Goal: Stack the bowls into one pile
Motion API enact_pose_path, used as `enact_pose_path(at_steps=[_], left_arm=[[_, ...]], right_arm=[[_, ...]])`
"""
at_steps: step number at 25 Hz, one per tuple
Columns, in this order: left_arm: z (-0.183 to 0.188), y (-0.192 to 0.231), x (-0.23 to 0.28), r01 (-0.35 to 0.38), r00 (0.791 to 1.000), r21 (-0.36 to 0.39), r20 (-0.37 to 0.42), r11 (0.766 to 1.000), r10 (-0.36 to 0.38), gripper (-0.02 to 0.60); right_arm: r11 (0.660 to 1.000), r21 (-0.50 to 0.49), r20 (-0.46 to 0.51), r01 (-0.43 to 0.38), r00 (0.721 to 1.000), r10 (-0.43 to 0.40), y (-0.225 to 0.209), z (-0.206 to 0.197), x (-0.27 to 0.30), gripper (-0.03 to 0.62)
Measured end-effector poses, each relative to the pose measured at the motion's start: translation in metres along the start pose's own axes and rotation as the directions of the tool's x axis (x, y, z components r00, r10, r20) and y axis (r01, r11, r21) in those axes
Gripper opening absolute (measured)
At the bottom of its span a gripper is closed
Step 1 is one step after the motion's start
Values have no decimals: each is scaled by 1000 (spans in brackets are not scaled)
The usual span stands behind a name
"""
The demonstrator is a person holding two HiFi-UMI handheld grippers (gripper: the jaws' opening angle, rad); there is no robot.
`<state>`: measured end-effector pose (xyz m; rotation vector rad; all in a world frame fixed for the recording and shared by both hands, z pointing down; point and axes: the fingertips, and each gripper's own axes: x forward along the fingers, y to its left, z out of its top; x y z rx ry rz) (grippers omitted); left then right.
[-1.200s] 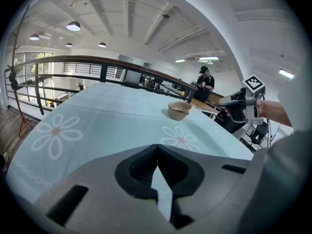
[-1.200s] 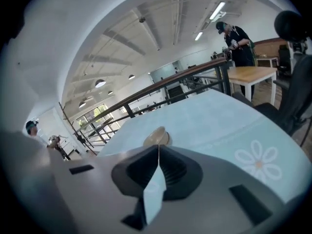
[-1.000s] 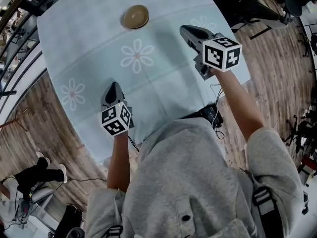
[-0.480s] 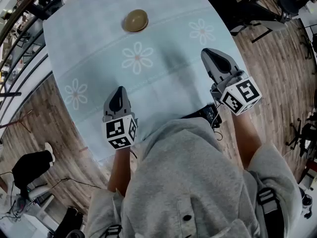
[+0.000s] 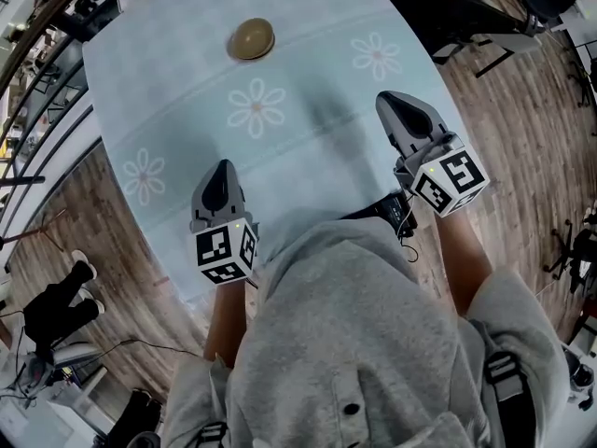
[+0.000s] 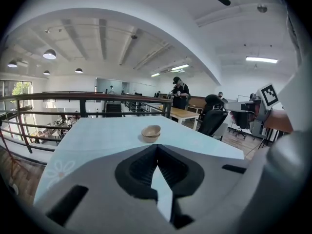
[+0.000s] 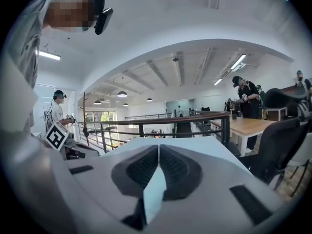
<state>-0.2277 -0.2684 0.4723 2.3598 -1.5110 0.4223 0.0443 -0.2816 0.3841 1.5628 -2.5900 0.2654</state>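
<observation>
A small pile of tan bowls [image 5: 251, 38] stands at the far end of the pale blue flowered table [image 5: 280, 157]; the left gripper view shows the bowls [image 6: 151, 132] nested, well ahead of the jaws. My left gripper [image 5: 220, 173] hovers over the table's near left part, shut and empty. Over the near right edge my right gripper [image 5: 390, 101] is also shut, nothing in it. In their own views the left gripper [image 6: 157, 149] and the right gripper [image 7: 158, 150] have their tips touching. Both are far from the bowls.
The table has daisy prints [image 5: 256, 106]. A black railing [image 5: 37, 110] runs along its left side above a lower floor. Office chairs [image 7: 278, 145] and a wooden table [image 7: 251, 126] stand to the right. A cable box [image 5: 387, 215] hangs at the table's near edge.
My right gripper swung from over the table's right middle back toward the near right edge. The left gripper drew slightly nearer. Both stayed shut.
</observation>
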Motion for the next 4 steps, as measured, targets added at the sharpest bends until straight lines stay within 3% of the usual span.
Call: enact_pose_path(at_steps=[4], left_arm=[[-1, -1, 2, -6, 1000, 6, 1, 1000, 6, 18]], right_arm=[[1000, -5, -7, -19, 1000, 19, 2, -6, 0, 31]])
